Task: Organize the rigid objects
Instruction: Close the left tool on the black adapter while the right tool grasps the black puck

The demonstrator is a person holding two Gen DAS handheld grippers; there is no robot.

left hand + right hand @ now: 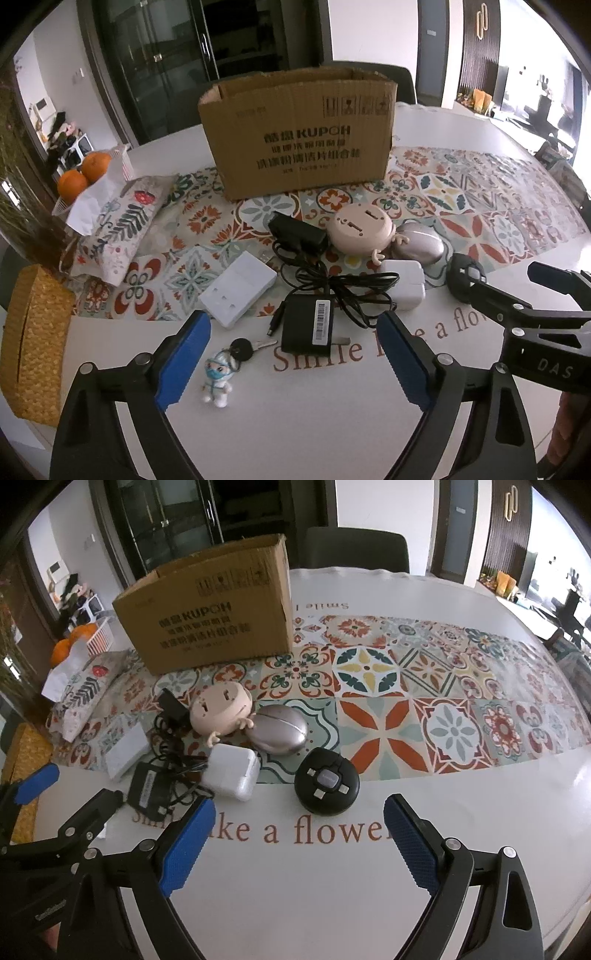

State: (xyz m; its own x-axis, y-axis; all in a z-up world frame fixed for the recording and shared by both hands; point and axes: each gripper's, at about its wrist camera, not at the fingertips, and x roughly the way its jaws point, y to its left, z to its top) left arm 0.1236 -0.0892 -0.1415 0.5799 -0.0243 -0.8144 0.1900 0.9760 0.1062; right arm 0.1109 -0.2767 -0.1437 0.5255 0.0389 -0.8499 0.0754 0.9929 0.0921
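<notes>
Ahead, bare white tabletop (332, 886) lies below the right gripper (299, 845); left gripper (293, 360) likewise hovers, both spread wide and empty, near the round black cable hub (327, 786).

Left wrist view: sits low over the near edge of the table (332, 424), looking forward and slightly down along its blue fingers (184, 354) toward the cardboard box (299, 136) at centre frame, with the black power adapter (308, 326) close ahead. Right wrist view: same low height and heading but set further right, so the box (207, 616) falls left of centre and the round black cable hub (327, 786) is nearest. Both views share the box, the white charger (404, 282) (232, 771), the silver oval case (421, 243) (280, 731) and the patterned runner (480, 206) (424, 686); each also catches the other gripper at its side edge.
</notes>
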